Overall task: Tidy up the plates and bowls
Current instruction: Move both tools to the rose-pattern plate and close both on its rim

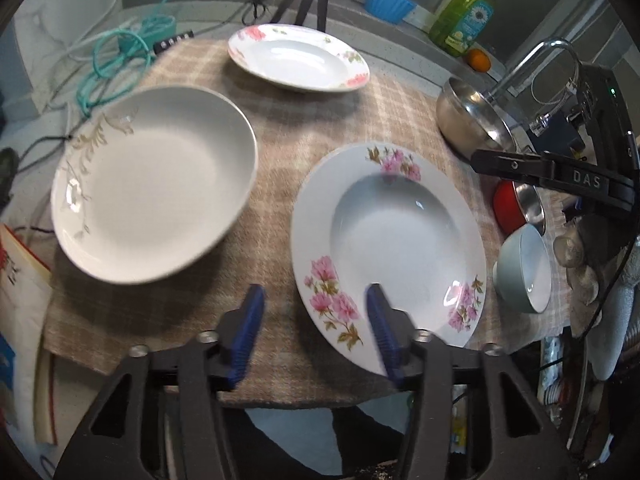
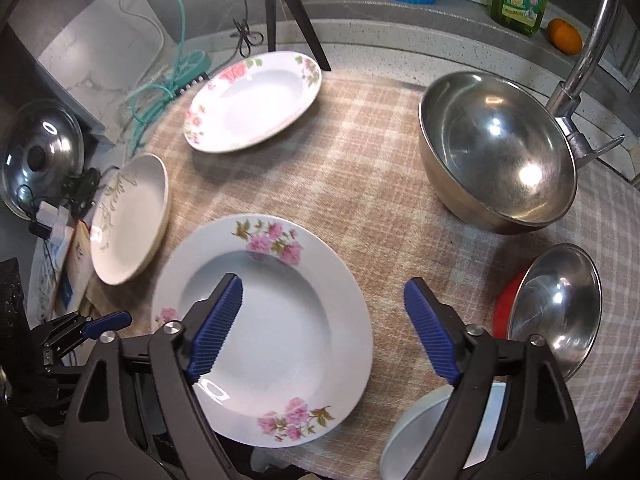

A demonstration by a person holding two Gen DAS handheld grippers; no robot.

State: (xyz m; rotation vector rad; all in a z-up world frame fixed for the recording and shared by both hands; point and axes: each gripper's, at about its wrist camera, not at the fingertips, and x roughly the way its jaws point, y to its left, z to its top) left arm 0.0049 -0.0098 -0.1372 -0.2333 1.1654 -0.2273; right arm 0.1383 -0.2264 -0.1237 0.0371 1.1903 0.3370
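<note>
In the left wrist view, the left tongs are seen spread apart and holding nothing, above the checked cloth on the tabletop. The pink-flowered plate lies just ahead, its near rim beside the right pad. The gold-patterned plate lies ahead to the left.

In the right wrist view, the right tongs are also seen spread and holding nothing, over the right edge of the same pink-flowered plate. A large steel bowl stands well ahead to the right.
</note>
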